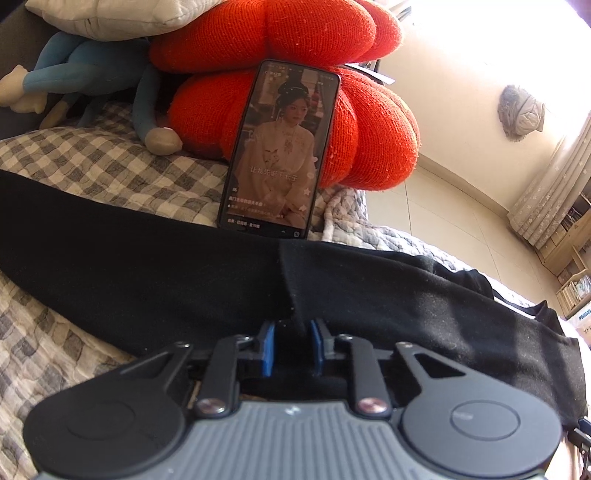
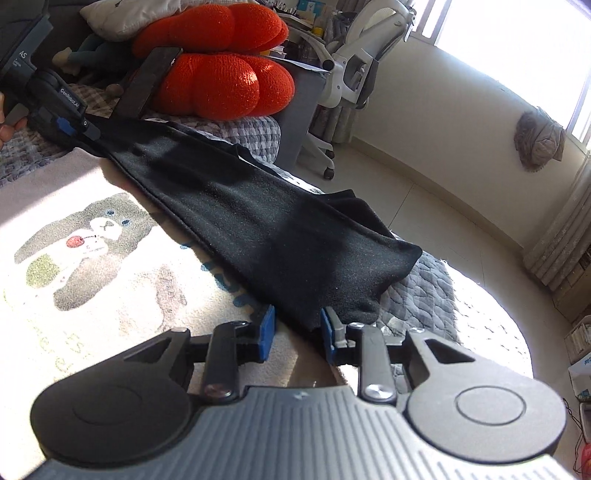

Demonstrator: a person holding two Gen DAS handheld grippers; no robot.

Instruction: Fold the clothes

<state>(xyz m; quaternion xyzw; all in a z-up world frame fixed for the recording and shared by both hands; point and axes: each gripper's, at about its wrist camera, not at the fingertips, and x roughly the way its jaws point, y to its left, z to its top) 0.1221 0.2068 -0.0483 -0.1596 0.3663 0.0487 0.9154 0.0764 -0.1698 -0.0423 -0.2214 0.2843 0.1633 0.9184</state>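
A long black garment lies stretched across the bed, folded into a narrow strip. In the left wrist view the black garment fills the middle, and my left gripper has its blue pads a little apart with a fold of the cloth between them. The left gripper also shows in the right wrist view at the garment's far end. My right gripper is open, its blue pads on either side of the garment's near edge.
A phone with a lit screen leans on orange cushions. A blue plush toy and white pillow lie behind. A cream blanket with a bear print covers the checked quilt. A white chair stands off the bed.
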